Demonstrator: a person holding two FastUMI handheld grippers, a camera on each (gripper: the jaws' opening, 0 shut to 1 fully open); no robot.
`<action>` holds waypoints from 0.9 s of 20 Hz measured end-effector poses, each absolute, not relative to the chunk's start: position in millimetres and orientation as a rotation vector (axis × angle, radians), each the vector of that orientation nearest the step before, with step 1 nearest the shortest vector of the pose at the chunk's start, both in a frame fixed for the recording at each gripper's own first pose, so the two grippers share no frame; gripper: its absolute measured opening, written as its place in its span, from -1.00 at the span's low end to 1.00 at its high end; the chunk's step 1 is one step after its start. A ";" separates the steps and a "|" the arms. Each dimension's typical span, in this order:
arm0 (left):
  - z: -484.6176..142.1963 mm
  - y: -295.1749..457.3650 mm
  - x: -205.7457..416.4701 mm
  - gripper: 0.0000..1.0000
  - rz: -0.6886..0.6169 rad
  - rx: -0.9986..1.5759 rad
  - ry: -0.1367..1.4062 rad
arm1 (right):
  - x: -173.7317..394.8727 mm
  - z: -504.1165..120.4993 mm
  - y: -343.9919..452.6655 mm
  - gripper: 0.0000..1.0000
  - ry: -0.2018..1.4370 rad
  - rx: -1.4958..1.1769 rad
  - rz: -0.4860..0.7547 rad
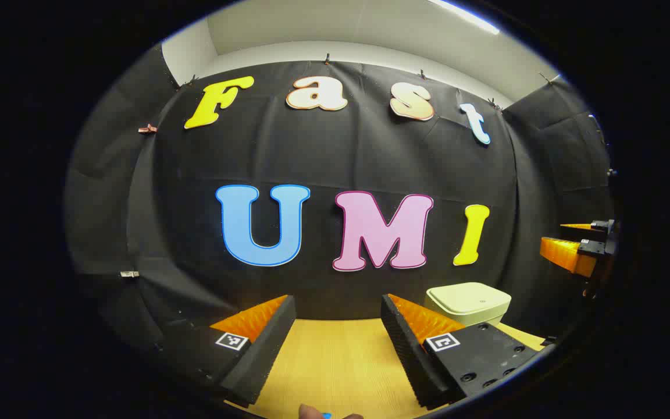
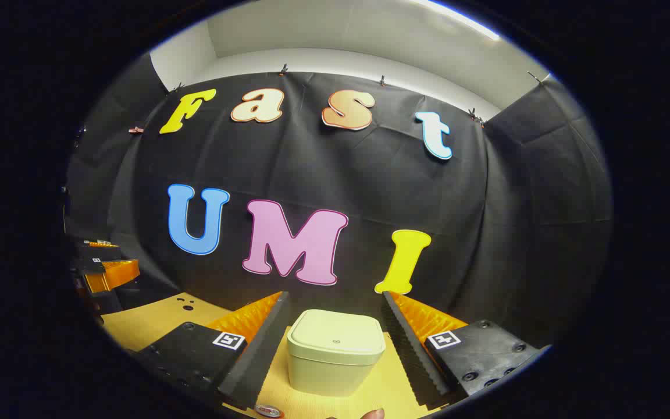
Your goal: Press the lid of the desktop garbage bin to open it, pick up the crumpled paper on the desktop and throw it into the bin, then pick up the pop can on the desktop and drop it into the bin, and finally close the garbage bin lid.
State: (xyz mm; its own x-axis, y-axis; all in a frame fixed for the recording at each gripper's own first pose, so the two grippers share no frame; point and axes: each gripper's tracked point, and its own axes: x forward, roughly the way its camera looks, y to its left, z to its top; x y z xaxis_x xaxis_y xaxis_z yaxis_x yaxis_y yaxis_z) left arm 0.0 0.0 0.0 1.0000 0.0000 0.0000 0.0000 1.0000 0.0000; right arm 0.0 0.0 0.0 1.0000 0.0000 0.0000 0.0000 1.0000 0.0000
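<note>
Left gripper point(image 1: 338, 326): seen at the bottom of the left gripper view, jaws spread wide, nothing between the fingers, held above a bare stretch of the pale yellow wood-grain tabletop point(image 1: 335, 366). Right gripper point(image 2: 335, 326): seen at the bottom of the right gripper view, jaws likewise spread wide, gripping nothing, both fingers clear of the bin. Small pale cream square plastic desktop garbage bin with rounded corners point(image 2: 335, 352): stands upright on the tabletop straight ahead of the right gripper, framed between its two fingers but apart from both; lid down and flat, a small round mark at the lid's centre. In the left gripper view the same bin sits to the right, partly hidden behind the left gripper's right-hand finger, close to the black cloth back wall point(image 1: 323, 151). Pop can: a small round metallic rim with red edging point(image 2: 268, 411) shows at the very bottom of the right gripper view, on the tabletop near the left-hand finger; too little is visible to be sure of its identity. Crumpled paper: position cannot be told. Other gripper as seen from each camera: the right one at the far right edge of the left gripper view, the left one at the far left edge of the right gripper view, both raised above table level. Fingertip of the person: a sliver at the bottom edge of each view.
</note>
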 end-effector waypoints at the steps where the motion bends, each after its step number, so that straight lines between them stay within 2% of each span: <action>1: -1.3 0.2 -0.6 0.90 0.000 0.001 0.000 | -0.2 0.1 -0.8 0.94 0.000 0.000 -0.002; 12: -4.1 7.7 -1.5 0.90 0.010 0.002 0.002 | 2.2 1.8 -3.3 0.95 -0.013 0.012 -0.024; 18: -5.9 9.1 1.2 0.90 0.011 -0.004 0.002 | 5.0 -6.1 5.5 0.94 0.016 0.014 0.010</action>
State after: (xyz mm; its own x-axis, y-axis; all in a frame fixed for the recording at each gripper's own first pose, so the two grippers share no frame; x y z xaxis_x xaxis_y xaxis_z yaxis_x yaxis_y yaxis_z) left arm 1.2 9.1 -5.9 0.9999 0.0106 -0.0017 -0.0106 0.9999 -0.0044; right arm 5.0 5.5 -6.1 0.9998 0.0100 -0.0163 -0.0098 0.9999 0.0140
